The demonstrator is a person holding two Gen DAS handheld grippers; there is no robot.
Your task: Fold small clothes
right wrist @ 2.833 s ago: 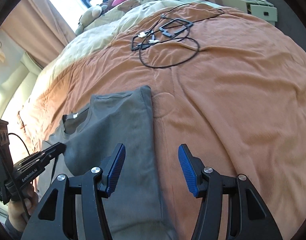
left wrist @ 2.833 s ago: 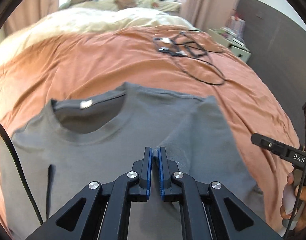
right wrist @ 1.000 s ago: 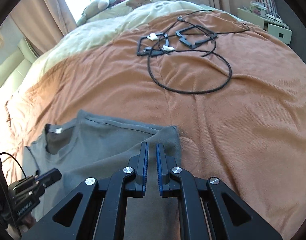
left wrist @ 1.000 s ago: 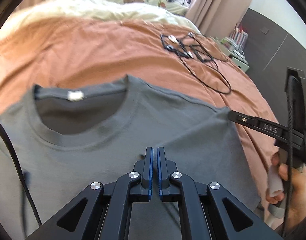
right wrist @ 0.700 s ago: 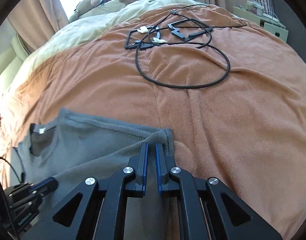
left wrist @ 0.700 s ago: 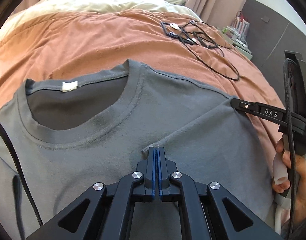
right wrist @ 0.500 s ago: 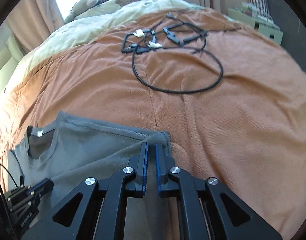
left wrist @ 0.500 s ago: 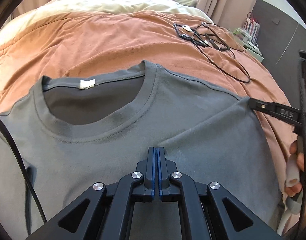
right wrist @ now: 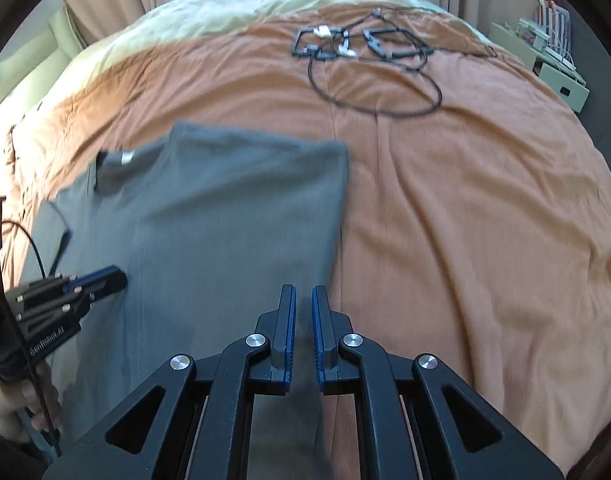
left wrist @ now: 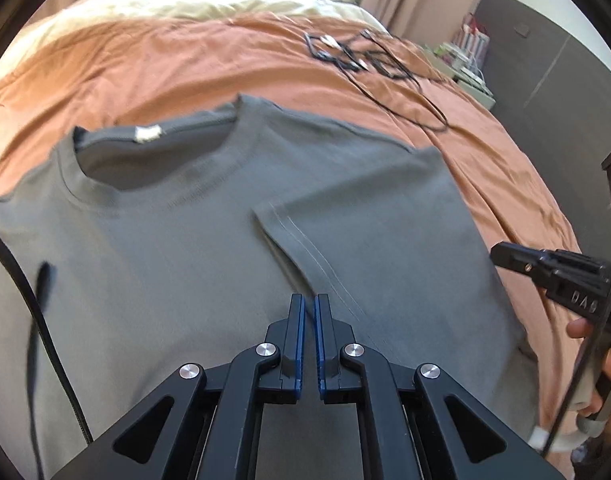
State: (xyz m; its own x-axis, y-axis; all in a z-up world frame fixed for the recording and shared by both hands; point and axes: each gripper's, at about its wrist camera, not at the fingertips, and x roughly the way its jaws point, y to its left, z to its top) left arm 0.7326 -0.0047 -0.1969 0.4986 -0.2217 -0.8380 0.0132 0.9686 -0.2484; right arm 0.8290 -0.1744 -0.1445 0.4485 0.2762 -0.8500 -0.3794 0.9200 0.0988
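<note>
One garment is your whole job here: a grey T-shirt (left wrist: pixel 193 248) lying flat on the orange bedspread (left wrist: pixel 145 64), filling the middle and lower left of the left wrist view. Its neckline with the white label (left wrist: pixel 147 134) sits in the upper left of that frame. The sleeve side toward the right is already turned in over the chest, its stitched hem (left wrist: pixel 305 248) running diagonally down the centre.

Your left gripper (left wrist: pixel 309 312) hovers just over that hem, its blue pads pressed nearly together with nothing visibly between them. Your right gripper (right wrist: pixel 303 300) is likewise pinched almost closed and empty, at the bottom centre of its own view, above the shirt's right-hand folded edge (right wrist: pixel 339 208) where cloth meets bedspread.

Expect the shirt to be light, limp knit cotton. It probably drapes and sags the moment you lift it, and it likely clings a little to the fuzzy bedspread rather than sliding. It is not fragile, but a one-point pinch will bunch it. Take it at edges and corners: the shoulder seam and the bottom hem on the unfolded side in the lower left, both layers together. Keep clear of the black cables (right wrist: pixel 369 64) at the top of the frame.
</note>
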